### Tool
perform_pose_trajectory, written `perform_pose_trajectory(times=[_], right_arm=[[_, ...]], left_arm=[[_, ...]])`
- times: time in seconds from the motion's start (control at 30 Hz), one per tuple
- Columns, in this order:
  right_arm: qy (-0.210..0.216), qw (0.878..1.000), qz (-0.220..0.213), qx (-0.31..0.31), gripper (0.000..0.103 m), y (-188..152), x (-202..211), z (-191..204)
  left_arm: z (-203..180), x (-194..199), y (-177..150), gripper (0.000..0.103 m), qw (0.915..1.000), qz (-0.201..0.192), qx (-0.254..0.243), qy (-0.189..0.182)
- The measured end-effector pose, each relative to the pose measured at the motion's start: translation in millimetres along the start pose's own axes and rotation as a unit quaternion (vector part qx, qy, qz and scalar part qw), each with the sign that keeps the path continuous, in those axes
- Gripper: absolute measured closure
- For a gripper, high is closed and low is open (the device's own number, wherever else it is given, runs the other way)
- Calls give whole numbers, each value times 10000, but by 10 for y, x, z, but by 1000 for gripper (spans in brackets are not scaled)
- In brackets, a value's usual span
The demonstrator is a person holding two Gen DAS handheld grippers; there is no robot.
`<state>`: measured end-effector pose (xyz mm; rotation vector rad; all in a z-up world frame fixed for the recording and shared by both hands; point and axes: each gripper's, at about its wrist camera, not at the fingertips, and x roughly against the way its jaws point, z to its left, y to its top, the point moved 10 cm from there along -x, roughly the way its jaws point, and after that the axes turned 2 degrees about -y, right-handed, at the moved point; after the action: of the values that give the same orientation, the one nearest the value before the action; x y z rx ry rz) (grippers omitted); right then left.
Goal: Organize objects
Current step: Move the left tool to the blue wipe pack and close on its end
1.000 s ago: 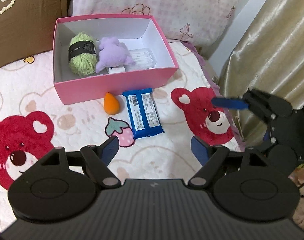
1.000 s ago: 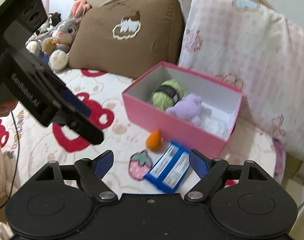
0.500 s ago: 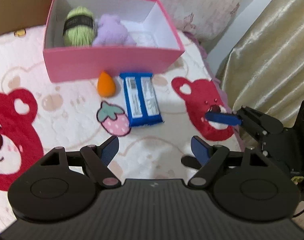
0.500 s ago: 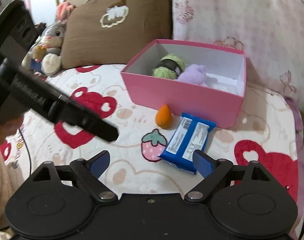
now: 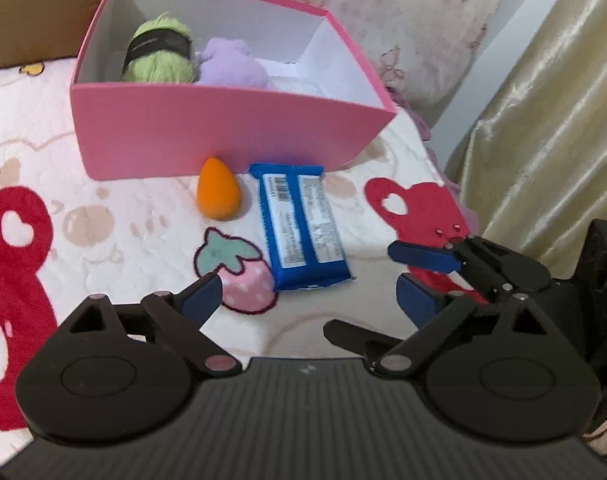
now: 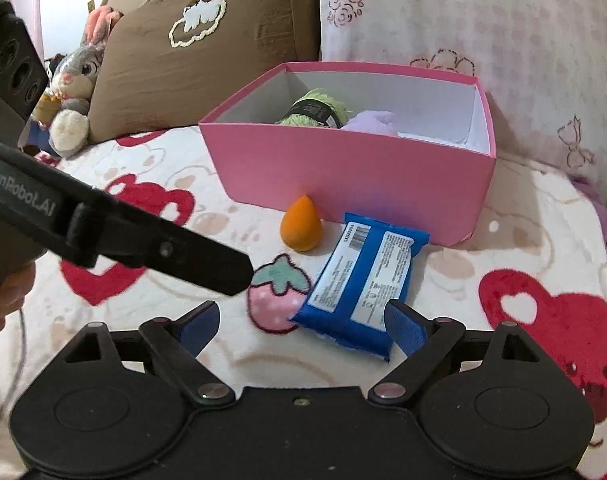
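Lying flat on the bed (image 5: 103, 264), label side up, the blue snack packet (image 5: 301, 226) sits just in front of the pink box (image 5: 223, 136), one short end touching or nearly touching the box's front wall. Just beside it to the left stands the orange teardrop sponge (image 5: 217, 190), also outside the box. Inside the box are a green yarn ball (image 5: 159, 54) and a purple plush (image 5: 233, 68), with something white behind them that is too hidden to name.

Both tools hang above the blanket, tilted down toward these two loose items. The left gripper (image 5: 305, 300) is opening wide with nothing between its jaws; its left finger hovers over the printed strawberry. The right gripper (image 6: 299, 322) is released and empty, its right finger (image 6: 403, 328) overlapping the packet's near corner in the picture, though contact cannot be told.

The step in hand looks like the approach to pick up a loose item, most likely the packet for the right gripper. To do it well, the jaws should straddle the packet's narrow width, settle low into the soft blanket, and close only once centred, so the slick wrapper does not slide off. The left gripper suits the sponge, which should squash easily.
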<state>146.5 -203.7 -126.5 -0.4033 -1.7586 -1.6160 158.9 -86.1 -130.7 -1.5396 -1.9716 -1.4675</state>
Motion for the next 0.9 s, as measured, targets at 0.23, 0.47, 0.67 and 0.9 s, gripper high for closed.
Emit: perform_pose_trajectory(times=[0.23,0.47,0.67,0.9], right_arm=[[-253,9992,252,167,11,-161,-311,-70],[-278,9995,107,-112,11,-255,-417,-64],[-391,9990,66,-214,11,-303,-494,-127],[-281,9989,175,-327,11,-342,-585,-184]], left_arm=[[220,-240,-56,1,9996,-189,175,111],[347,-432,-182,1,9986,-185,-206,445],[372,-467,-124,4,9978,-574,310,116],[309,-618,-32,16,9969,-769,138,92]])
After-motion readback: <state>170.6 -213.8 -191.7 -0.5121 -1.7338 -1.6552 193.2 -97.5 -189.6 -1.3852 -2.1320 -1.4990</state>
